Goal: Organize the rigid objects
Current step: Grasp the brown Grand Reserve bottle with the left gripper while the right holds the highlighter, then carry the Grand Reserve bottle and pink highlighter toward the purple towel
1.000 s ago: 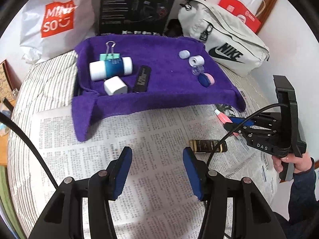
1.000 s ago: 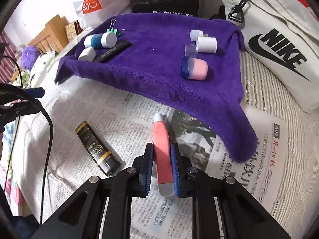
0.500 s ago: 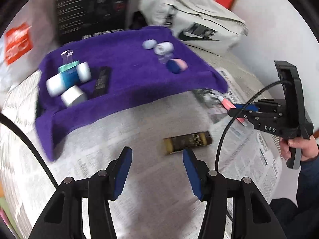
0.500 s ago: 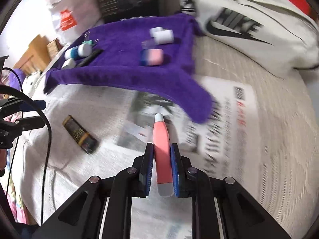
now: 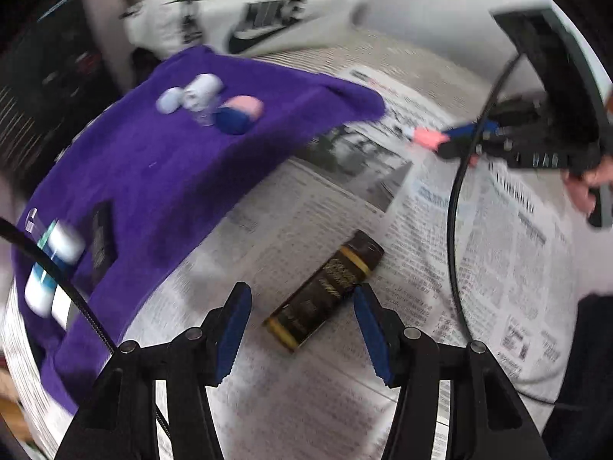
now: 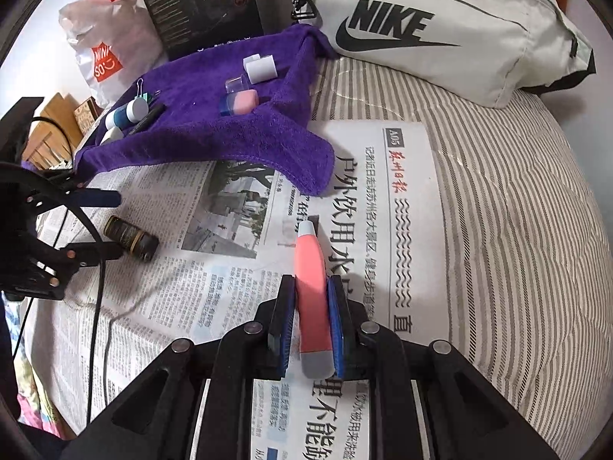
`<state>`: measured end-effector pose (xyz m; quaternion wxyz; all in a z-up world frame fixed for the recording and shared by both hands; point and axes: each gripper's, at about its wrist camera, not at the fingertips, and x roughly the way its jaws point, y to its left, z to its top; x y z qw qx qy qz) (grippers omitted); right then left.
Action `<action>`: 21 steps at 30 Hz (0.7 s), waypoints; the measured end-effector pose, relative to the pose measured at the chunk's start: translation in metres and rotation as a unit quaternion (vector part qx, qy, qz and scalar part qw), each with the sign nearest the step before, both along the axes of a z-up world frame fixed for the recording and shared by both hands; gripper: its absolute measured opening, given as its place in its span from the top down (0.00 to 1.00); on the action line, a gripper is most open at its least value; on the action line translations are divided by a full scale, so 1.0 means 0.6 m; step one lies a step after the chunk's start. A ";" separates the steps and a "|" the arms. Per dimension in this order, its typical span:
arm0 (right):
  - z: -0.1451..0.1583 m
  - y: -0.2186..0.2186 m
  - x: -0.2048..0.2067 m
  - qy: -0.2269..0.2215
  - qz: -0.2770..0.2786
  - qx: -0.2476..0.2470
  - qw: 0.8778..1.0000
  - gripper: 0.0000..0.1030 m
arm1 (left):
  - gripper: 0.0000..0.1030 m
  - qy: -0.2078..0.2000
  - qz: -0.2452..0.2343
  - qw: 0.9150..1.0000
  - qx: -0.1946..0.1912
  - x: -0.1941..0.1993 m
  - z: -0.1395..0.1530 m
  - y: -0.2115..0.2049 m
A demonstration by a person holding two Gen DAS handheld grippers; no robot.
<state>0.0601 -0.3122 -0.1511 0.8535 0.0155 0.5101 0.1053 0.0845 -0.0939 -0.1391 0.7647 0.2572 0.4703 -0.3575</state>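
- Right gripper (image 6: 311, 322) is clamped tight on a pink tool with grey ends (image 6: 312, 291), both blue pads pressed flat against its sides.
- The tool points forward out of the jaws, its grey tip over the newspaper (image 6: 410, 176), close to the hanging corner of the purple towel (image 6: 191, 130).
- From the left wrist view, that same pink tool (image 5: 425, 137) shows off to the right, with a hand (image 5: 590, 184) wrapped round the right gripper's handle.
- Left gripper (image 5: 302, 329) is spread apart with nothing in it, and the pads touch nothing.
- A dark brown tube with gold bands (image 5: 325, 293) lies on the newspaper (image 5: 498, 268) just ahead of the left gripper's gap, slanted, its far end close by the right-hand pad.
- The right wrist view catches the same tube (image 6: 132, 237) flat on the paper, left of the pink tool and well apart from it.
- On the towel, a pink-and-blue case (image 6: 239, 101) sits near the right edge, with a small clear piece (image 6: 236, 83) and a white cylinder (image 6: 262, 67) just behind it.
- Over at the towel's left end: a blue-and-white bottle (image 6: 128, 113), a green binder clip (image 6: 143, 92), a slim black bar (image 6: 147, 119) and a white block (image 6: 111, 136), all bunched close.
- A pale bag marked NIKE (image 6: 440, 27) lies beyond the towel on the striped bedding (image 6: 517, 230).
- The left wrist view is smeared, so small items on the towel (image 5: 172, 161) are hard to read there.
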 end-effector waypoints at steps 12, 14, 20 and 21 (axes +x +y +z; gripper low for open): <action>0.003 0.019 0.017 0.013 0.011 -0.004 1.000 0.83 | 0.75 0.034 0.118 0.991 -0.052 0.008 0.003 0.074; 0.003 0.034 0.020 0.010 0.027 0.000 1.000 0.83 | 0.75 0.042 0.169 0.982 -0.076 0.000 0.002 0.116; -0.002 0.076 0.025 -0.008 0.053 -0.021 0.998 0.83 | 0.75 0.044 0.240 0.964 -0.107 -0.033 -0.004 0.166; -0.002 0.081 0.024 -0.013 0.056 -0.031 0.998 0.83 | 0.75 0.035 0.241 0.965 -0.100 -0.039 -0.004 0.162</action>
